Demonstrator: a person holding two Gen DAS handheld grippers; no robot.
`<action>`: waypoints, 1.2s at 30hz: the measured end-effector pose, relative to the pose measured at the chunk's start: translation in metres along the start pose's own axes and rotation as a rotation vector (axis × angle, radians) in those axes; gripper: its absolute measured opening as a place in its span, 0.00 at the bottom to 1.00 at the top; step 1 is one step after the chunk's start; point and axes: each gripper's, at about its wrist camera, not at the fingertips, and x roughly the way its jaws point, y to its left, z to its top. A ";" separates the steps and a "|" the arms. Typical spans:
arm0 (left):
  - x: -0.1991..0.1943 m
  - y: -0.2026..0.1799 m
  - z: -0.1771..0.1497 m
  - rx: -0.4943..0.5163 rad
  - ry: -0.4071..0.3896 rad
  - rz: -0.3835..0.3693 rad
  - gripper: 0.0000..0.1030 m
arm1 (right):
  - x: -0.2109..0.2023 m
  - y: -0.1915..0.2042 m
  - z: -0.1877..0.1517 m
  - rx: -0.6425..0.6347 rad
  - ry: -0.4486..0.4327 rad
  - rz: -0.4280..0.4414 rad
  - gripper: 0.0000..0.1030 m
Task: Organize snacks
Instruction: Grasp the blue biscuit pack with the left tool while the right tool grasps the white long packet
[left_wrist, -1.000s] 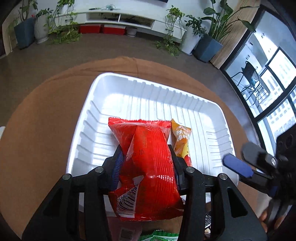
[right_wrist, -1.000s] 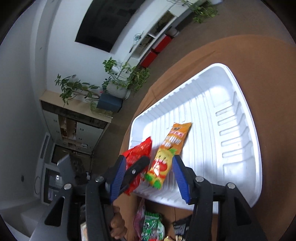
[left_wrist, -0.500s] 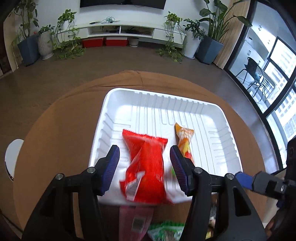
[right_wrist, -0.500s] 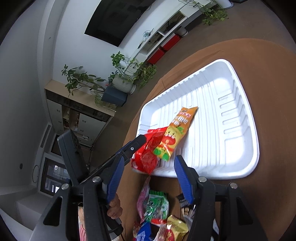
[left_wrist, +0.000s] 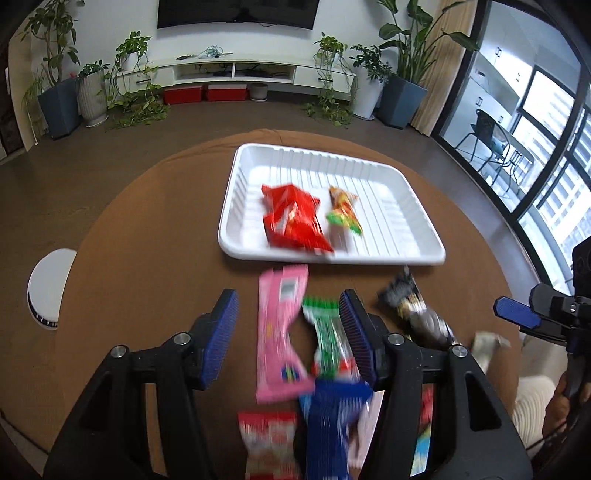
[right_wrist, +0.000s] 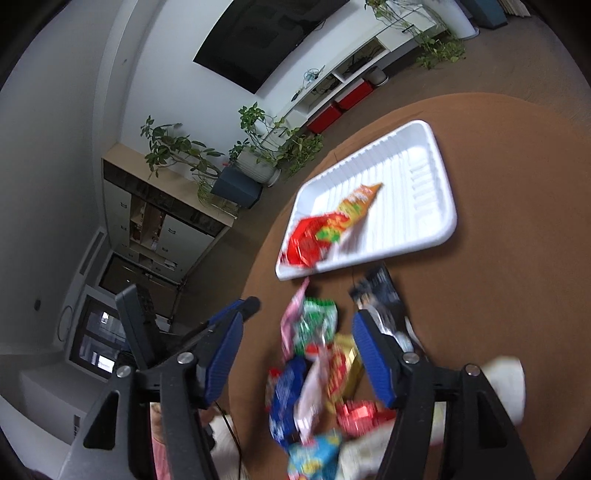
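Note:
A white ribbed tray (left_wrist: 236, 206) on the round brown table holds a red bag (left_wrist: 291, 218) and, to its right, an orange-and-green packet (left_wrist: 343, 210). My left gripper (left_wrist: 287, 302) is open, back from the tray and above loose snacks: a pink packet (left_wrist: 280, 332), a green one (left_wrist: 325, 332) and a blue one (left_wrist: 332, 417). My right gripper (right_wrist: 298, 318) hovers over the same pile with jaws opening and gripping nothing. Below it lie the green packet (right_wrist: 317, 325) and a dark packet (right_wrist: 380, 291). The tray (right_wrist: 439, 206) is beyond.
A dark packet (left_wrist: 413, 310) lies right of the left gripper. Several more wrapped snacks crowd the table's near edge. A white round object (left_wrist: 48, 288) sits off the left rim. The right gripper's blue finger (left_wrist: 513, 314) shows at the far right.
The left gripper let go of the red bag in the tray. Both grippers drew back and up from the tray to above the loose snack pile.

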 end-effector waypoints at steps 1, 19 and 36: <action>-0.006 -0.001 -0.008 0.005 -0.001 -0.004 0.53 | -0.005 -0.001 -0.008 -0.005 -0.001 -0.012 0.64; -0.021 -0.026 -0.108 0.067 0.067 0.036 0.63 | -0.011 -0.061 -0.087 0.118 0.039 -0.193 0.67; -0.024 -0.029 -0.107 0.089 0.063 0.054 0.63 | -0.001 -0.034 -0.068 -0.312 0.125 -0.554 0.67</action>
